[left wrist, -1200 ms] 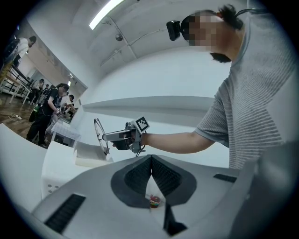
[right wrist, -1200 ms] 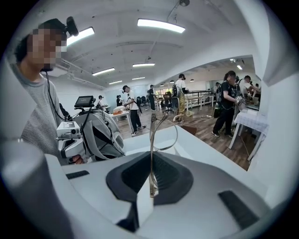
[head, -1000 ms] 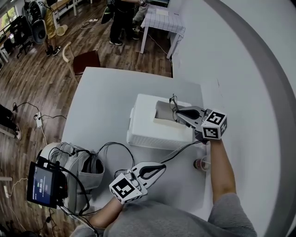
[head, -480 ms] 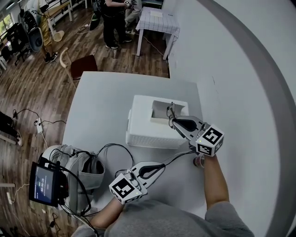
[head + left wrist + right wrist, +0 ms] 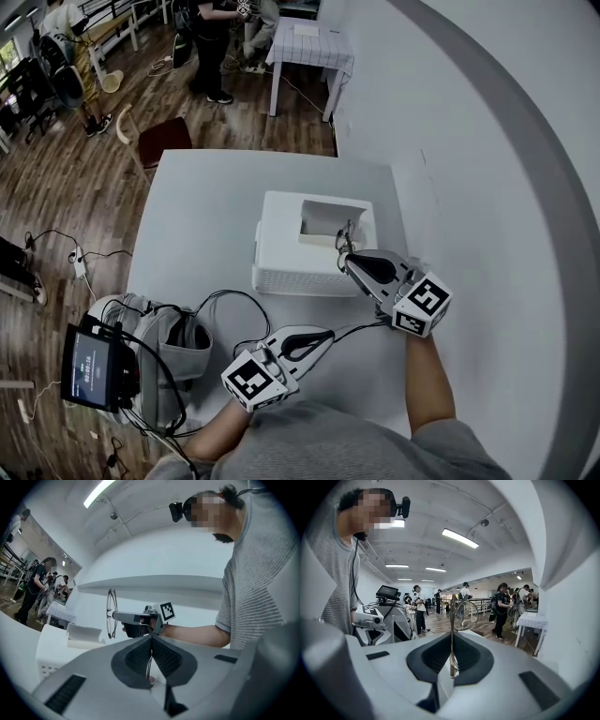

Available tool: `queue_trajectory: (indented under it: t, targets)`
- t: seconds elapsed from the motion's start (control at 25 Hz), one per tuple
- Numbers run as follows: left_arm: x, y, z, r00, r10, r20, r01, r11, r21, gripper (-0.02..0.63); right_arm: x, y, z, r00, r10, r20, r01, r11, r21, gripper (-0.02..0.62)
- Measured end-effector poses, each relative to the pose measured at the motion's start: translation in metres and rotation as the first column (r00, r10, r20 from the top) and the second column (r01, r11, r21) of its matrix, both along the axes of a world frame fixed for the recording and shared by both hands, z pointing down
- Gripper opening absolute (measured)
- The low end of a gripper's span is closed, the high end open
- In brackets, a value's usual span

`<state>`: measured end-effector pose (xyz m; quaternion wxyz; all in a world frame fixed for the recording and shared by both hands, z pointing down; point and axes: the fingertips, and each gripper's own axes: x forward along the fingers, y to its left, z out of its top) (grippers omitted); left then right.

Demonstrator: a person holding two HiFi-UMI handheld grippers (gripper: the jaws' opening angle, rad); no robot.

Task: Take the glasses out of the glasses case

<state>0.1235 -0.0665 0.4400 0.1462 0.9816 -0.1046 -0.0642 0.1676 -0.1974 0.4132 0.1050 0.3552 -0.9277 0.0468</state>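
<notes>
Most of the task looks done: right gripper [image 5: 349, 258] clamped on the glasses [image 5: 111, 613], held in air clear of the open glasses case [image 5: 330, 217]; left gripper [image 5: 326, 337] closed, empty; set-down remains.

white square table [image 5: 187, 216] is standing against a curved white wall [image 5: 487, 187] | grey fabric backpack [image 5: 173, 342] is sitting at its near-left edge | black cables [image 5: 225, 300] are trailing onto the tabletop | small lit black screen [image 5: 89, 367] is hanging beside the backpack | dark red wooden-framed chair [image 5: 161, 139] is standing at the far corner | people [image 5: 208, 47] are standing on the brown plank floor [image 5: 56, 187]
</notes>
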Motion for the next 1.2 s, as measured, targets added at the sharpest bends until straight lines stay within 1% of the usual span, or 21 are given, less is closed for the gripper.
queue_trajectory:
  t: [0.12,0.52,0.76,0.96,1.2]
  targets:
    - [0.0,0.004,-0.001,1.0,0.006,0.006,-0.006,1.0,0.0,0.012,-0.001,0.011,-0.003,1.0,0.014,0.002,-0.014,1.0,0.011,0.02]
    - [0.0,0.019,-0.005,1.0,0.029,0.01,-0.029,1.0,0.012,0.012,-0.01,0.055,-0.022,0.996,0.063,0.058,-0.068,0.995,0.071,0.02]
    - [0.002,0.029,-0.008,0.998,0.056,0.018,-0.057,0.998,0.02,0.012,-0.015,0.084,-0.028,0.994,0.093,0.061,-0.099,0.99,0.099,0.02]
    - [0.002,0.037,-0.009,0.997,0.082,0.018,-0.082,0.996,0.046,0.012,-0.022,0.103,-0.026,0.991,0.113,0.067,-0.119,0.987,0.107,0.02]
    - [0.002,0.044,-0.006,0.994,0.101,0.031,-0.102,0.994,0.043,0.012,-0.025,0.12,-0.034,0.987,0.144,0.076,-0.153,0.979,0.136,0.02]
